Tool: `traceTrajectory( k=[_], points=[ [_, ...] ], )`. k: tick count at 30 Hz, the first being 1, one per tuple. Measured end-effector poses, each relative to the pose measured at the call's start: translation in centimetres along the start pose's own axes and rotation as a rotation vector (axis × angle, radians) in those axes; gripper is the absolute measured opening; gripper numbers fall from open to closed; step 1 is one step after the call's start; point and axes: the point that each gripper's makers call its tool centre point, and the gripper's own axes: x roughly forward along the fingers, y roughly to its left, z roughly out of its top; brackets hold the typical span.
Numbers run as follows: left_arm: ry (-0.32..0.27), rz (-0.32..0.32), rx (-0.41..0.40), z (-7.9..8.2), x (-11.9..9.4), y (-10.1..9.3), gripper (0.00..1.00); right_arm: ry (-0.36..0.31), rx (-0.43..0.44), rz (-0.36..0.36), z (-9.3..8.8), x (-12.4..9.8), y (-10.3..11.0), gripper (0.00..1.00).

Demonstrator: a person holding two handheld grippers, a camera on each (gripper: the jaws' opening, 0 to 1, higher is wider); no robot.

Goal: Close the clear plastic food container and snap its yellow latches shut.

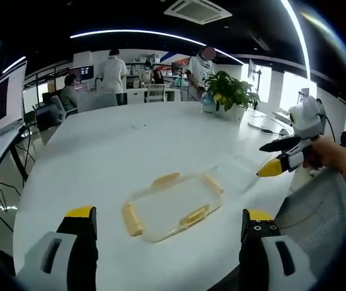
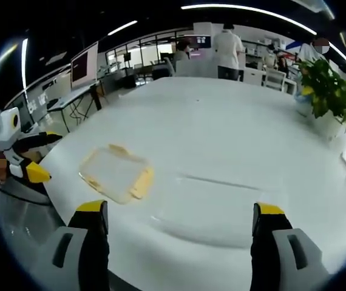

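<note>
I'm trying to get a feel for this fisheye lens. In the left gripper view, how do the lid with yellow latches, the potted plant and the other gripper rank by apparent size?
Largest to smallest, as they appear:
1. lid with yellow latches
2. right gripper and potted plant look about alike, so I won't rank them.
The lid lies nearest the camera and the plant sits far across the table, so true sizes may differ.

The clear container body (image 1: 246, 173) is so transparent against the white desk (image 1: 130, 145) that its walls are barely traceable in the left gripper view; in the right gripper view only a faint outline (image 2: 221, 209) marks it. Both views cut their own hand-held gripper off at the bottom edge, leaving just the jaws. The screens (image 2: 83, 68) at the back are too small to read.
</note>
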Motion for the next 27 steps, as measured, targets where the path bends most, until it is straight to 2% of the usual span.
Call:
traceTrajectory(
  k=[7,14,16,18,22,24,27],
  points=[
    [0.02,-0.023,0.019,-0.3,0.2,-0.6,0.99,-0.023,0.016,-0.003,0.4,-0.2,-0.1,0.99],
    [-0.008,-0.054,-0.023,0.2,0.1,-0.7,0.99,-0.069,0.043,0.015,1.1,-0.5,0.0,1.0],
    [-0.057,-0.072,-0.058,1.1,-0.1,-1.1,0.99,-0.088,0.049,0.012,1.5,-0.7,0.0,1.0],
    [-0.066,-0.052,-0.061,1.3,-0.4,-0.5,0.99,-0.116,0.039,0.013,2.0,-0.8,-0.1,1.0],
    [-0.065,-0.05,-0.07,1.4,-0.5,-0.2,0.99,-0.12,0.04,0.025,1.9,-0.8,0.2,1.0],
    [-0.058,-0.078,-0.064,1.4,-0.6,-0.5,0.99,-0.15,0.017,0.048,2.4,-0.8,0.8,1.0],
    [-0.043,-0.064,-0.017,1.3,-0.6,0.0,0.99,-0.176,0.006,0.067,3.0,-0.9,1.2,1.0]
  ],
)
